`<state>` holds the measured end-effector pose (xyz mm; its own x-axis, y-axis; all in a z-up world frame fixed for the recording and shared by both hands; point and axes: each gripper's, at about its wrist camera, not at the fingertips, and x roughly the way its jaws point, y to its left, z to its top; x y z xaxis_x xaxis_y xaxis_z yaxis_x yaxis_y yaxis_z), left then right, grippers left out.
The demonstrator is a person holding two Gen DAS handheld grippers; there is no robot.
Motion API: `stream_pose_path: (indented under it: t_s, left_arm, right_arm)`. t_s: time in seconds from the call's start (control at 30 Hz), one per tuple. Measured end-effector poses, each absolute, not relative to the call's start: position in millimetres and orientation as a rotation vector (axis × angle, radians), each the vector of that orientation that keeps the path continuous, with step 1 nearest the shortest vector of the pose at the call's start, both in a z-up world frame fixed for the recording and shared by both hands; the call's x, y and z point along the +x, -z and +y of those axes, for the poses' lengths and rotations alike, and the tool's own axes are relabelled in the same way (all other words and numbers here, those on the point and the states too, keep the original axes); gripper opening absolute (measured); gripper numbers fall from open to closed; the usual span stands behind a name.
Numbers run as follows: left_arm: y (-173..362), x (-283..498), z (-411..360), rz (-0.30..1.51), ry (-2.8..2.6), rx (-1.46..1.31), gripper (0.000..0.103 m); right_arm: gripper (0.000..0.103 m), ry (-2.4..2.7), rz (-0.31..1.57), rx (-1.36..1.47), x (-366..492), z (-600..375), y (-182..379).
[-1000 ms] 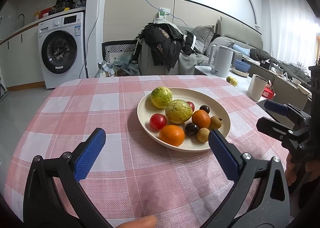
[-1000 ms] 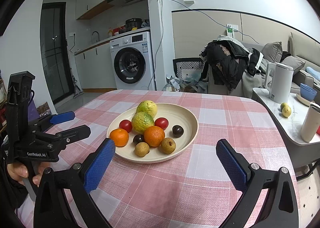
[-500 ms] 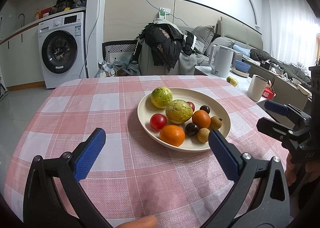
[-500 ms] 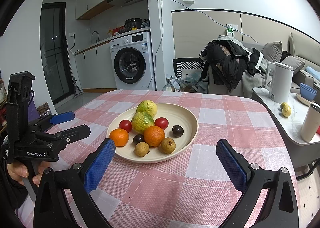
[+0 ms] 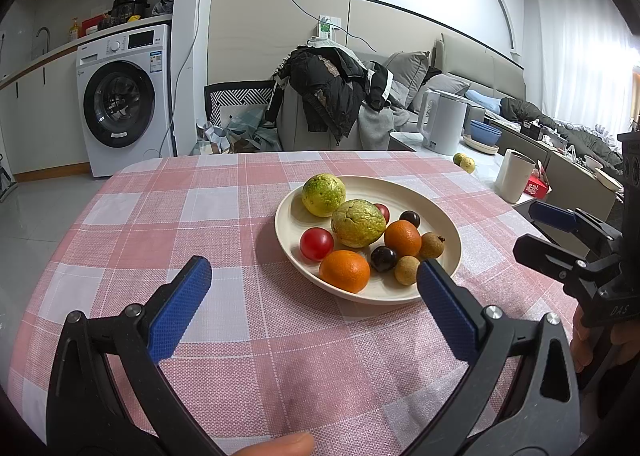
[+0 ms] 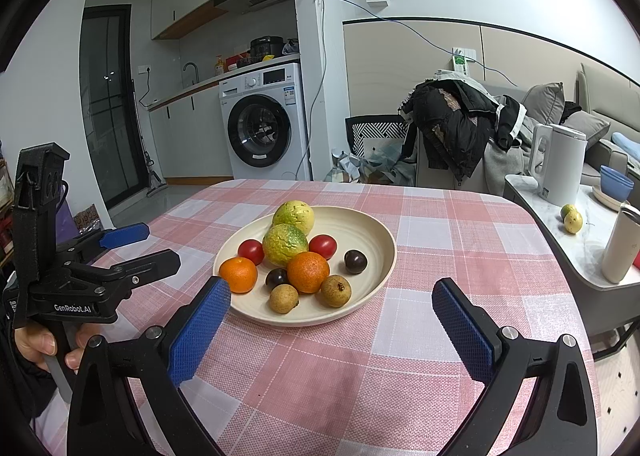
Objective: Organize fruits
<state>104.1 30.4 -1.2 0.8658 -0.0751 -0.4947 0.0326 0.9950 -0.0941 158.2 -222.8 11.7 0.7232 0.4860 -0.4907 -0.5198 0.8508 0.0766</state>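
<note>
Left wrist view: the left hand-held gripper is hovering over the counter, which is wearing a pink-and-white checked cloth. Its blue-padded fingers are standing wide apart with nothing between them. A cream plate is sitting just ahead and slightly right of it, carrying all the fruit. Two yellow-green citrus fruits are lying at the far-left side of the plate, touching each other. A red tomato is resting beside the nearer citrus, and a second red one is showing partly behind it. Two oranges are lying toward the near rim. Two dark plums and two brown longans are filling the right side, packed close to the oranges.

Right wrist view: the right hand-held gripper is likewise spread wide and gripping nothing, hanging above the cloth near the plate's closest rim. The left hand-held gripper is showing at the left edge, held in a hand. Beyond the counter, a side table is holding a white kettle, a white tumbler and two small yellow-green fruits lying together.
</note>
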Motion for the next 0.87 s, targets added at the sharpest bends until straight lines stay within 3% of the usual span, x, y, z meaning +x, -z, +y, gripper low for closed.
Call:
stream_pose_path:
  t_s: [0.87]
  left_arm:
    - [0.6,102.5,32.2,0.513,0.055,-0.083,0.102]
  right_arm:
    - [0.103,-0.556,0.523,-0.068,158.1,-223.0,-12.0]
